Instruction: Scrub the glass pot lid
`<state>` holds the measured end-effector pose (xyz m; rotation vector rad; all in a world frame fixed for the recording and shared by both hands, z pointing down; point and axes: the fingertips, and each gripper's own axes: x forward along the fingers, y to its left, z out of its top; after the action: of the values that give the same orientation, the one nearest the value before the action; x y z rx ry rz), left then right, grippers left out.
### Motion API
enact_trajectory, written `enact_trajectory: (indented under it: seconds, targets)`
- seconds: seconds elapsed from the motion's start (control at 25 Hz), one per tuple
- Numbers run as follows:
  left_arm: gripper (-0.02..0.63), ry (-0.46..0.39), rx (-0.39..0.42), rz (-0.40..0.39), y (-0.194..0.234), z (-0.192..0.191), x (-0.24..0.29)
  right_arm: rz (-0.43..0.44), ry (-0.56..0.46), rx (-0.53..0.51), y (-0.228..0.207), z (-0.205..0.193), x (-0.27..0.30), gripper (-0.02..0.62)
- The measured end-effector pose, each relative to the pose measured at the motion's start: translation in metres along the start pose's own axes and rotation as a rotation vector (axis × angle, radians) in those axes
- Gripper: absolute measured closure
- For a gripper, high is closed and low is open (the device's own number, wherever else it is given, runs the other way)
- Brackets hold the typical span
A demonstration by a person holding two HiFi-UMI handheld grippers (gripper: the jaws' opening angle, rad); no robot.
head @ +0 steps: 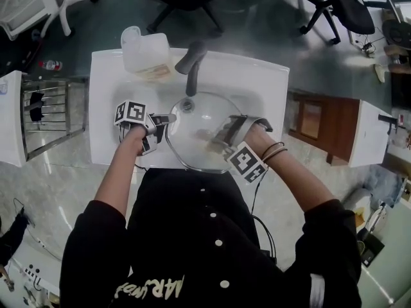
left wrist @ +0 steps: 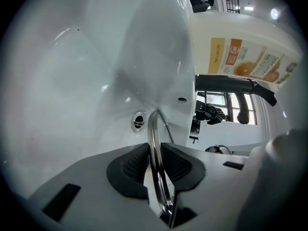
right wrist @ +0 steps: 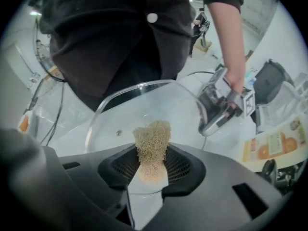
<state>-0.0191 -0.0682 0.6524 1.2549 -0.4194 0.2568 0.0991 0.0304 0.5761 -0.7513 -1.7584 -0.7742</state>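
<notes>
Over the sink point(head: 270, 82), the left gripper point(head: 162, 119) has its fingers clamped on the metal rim of the glass lid point(head: 192, 127) to steady it, while the right gripper point(head: 221, 136) pinches a tan scrub pad point(right wrist: 151, 146) in its fingers against the glass to scrub it.

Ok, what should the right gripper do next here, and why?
Probably sweep the scrub pad across the glass lid. The left gripper is shut on the lid's rim, steadying it over the sink, and the right gripper holds the pad over the glass.
</notes>
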Motion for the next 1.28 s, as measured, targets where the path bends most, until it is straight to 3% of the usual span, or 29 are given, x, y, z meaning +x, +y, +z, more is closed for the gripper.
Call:
enact_trajectory:
  seconds: [0.16, 0.44, 0.68, 1.0, 1.28]
  targets:
    - [0.514, 0.002, -0.002, 0.005, 0.001, -0.002, 0.001, -0.175, -0.043, 0.067, -0.04, 0.035, 0.014, 0.442]
    - [0.514, 0.0, -0.002, 0.009, 0.001, 0.0, 0.0, -0.271, -0.057, 0.157, -0.066, 0.056, 0.026, 0.44]
    - [0.514, -0.001, -0.005, 0.015, 0.003, -0.001, 0.001, -0.214, -0.09, 0.163, -0.058, 0.061, 0.028, 0.442]
    - [0.514, 0.004, -0.004, 0.023, 0.003, -0.002, 0.001, -0.076, -0.154, 0.064, -0.034, 0.068, 0.017, 0.442]
    - [0.515, 0.004, -0.003, 0.021, 0.003, -0.001, 0.001, -0.008, -0.196, -0.022, -0.012, 0.069, 0.006, 0.442]
